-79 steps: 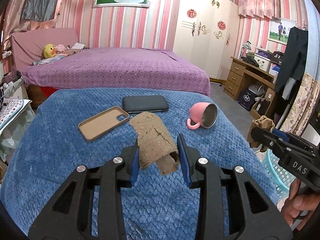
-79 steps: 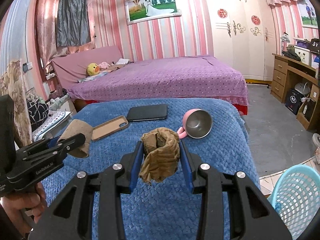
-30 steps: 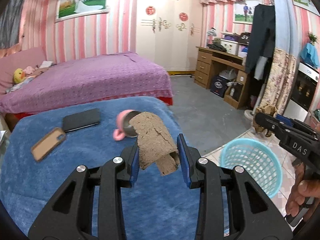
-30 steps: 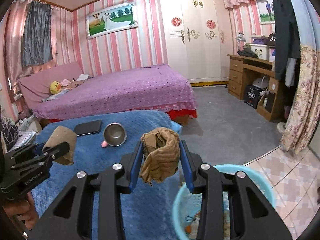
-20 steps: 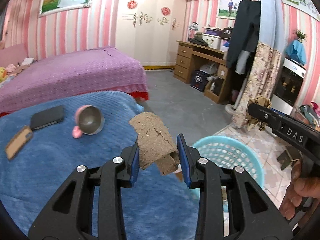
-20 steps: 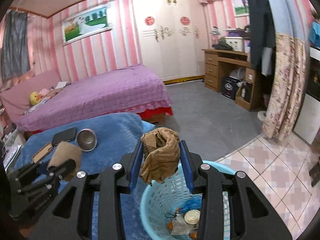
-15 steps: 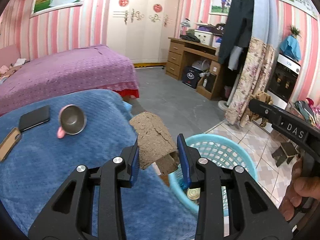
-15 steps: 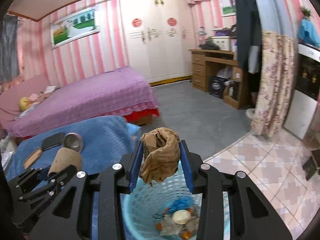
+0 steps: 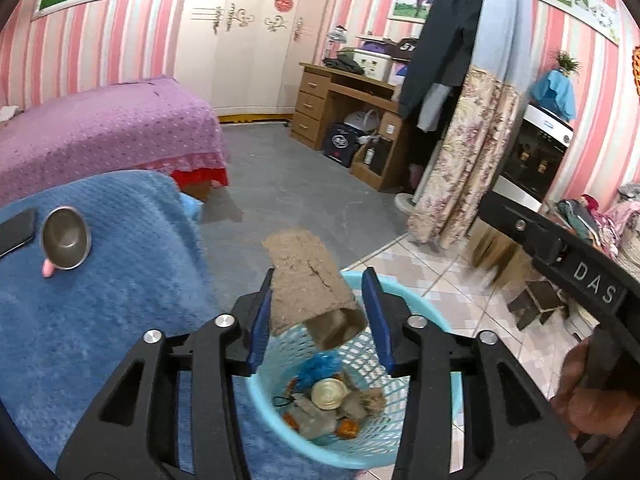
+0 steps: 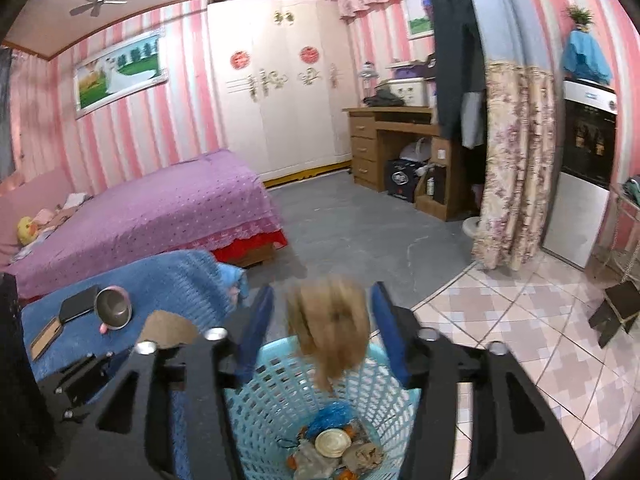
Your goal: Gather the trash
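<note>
My left gripper [image 9: 319, 280] hangs over the light blue mesh basket [image 9: 328, 456]. Its jaws are opening. A flat brown cardboard piece [image 9: 308, 292] still leans on the left pad, and a gap shows at the right pad. My right gripper [image 10: 322, 292] is also above the basket [image 10: 276, 392] with its jaws opening. A crumpled brown paper wad [image 10: 328, 328] is blurred between them, touching neither pad. In the basket lie a tin can [image 9: 330, 390], a blue wrapper [image 9: 320, 364] and other scraps. The right gripper's body [image 9: 560, 256] and a hand [image 9: 592, 392] show in the left wrist view.
The blue-blanketed table [image 9: 100, 320] borders the basket on the left and carries a pink steel-lined mug [image 9: 66, 236] and a dark phone [image 9: 16, 228]. Beyond are a purple bed [image 10: 160, 208], a wooden desk [image 10: 392, 136], a floral curtain [image 10: 516, 168] and a small stool [image 9: 540, 308] on the tiled floor.
Both grippers swung right from over the blue table to above the basket. Both sets of jaws have spread. The paper wad has come free of the right pads and is dropping.
</note>
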Demonstrator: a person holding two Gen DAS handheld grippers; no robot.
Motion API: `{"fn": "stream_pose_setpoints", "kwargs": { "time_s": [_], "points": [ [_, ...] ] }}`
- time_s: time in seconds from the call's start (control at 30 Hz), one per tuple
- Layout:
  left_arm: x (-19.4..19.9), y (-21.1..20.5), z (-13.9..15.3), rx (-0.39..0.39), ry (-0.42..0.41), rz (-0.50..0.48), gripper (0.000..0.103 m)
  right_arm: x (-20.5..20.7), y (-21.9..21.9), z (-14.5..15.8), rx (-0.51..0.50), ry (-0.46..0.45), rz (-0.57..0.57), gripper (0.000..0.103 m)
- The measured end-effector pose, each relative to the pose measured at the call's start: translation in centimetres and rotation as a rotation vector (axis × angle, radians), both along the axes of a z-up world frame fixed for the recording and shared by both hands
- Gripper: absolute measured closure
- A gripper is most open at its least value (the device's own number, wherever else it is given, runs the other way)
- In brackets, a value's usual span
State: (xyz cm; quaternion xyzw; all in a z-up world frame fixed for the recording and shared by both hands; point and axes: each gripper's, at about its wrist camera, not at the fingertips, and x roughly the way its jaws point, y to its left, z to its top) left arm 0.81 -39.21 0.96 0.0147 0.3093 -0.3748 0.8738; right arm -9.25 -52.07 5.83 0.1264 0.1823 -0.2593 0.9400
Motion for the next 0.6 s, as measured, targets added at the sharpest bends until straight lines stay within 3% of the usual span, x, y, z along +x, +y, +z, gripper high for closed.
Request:
{"fn": "stream_pose_setpoints", "kwargs": {
  "time_s": [0.07, 0.23, 0.33, 0.4, 0.5, 0.6],
  "points": [
    [-0.1, -0.2, 0.1, 0.005, -0.008, 0.002, 0.044, -0.2, 0.0, 0.0, 0.002, -0.006, -0.009, 0.039],
    [0.5, 2.1, 0.3, 0.015, -0.023, 0.046, 0.043, -0.1, 0.7, 0.3, -0.005, -0.017, 0.011, 0.038],
    [0.8, 5.3, 0.7, 0.052, -0.058, 0.112, 0.032, 0.5, 2.1, 0.5, 0.002, -0.047, 0.079, 0.036],
    [0.9, 8.9, 0.8, 0.091, -0.094, 0.177, 0.013, 1.4, 3.8, 0.5, 0.025, -0.075, 0.132, 0.031],
    [1.0, 15.3, 0.8, 0.141, -0.139, 0.292, 0.006, 3.3, 7.6, 0.2, 0.049, -0.091, 0.215, 0.022],
    [1.6, 22.6, 0.3, 0.162, -0.129, 0.405, 0.006, 5.1, 12.0, -0.4, 0.04, -0.083, 0.301, 0.021]
  ]
}}
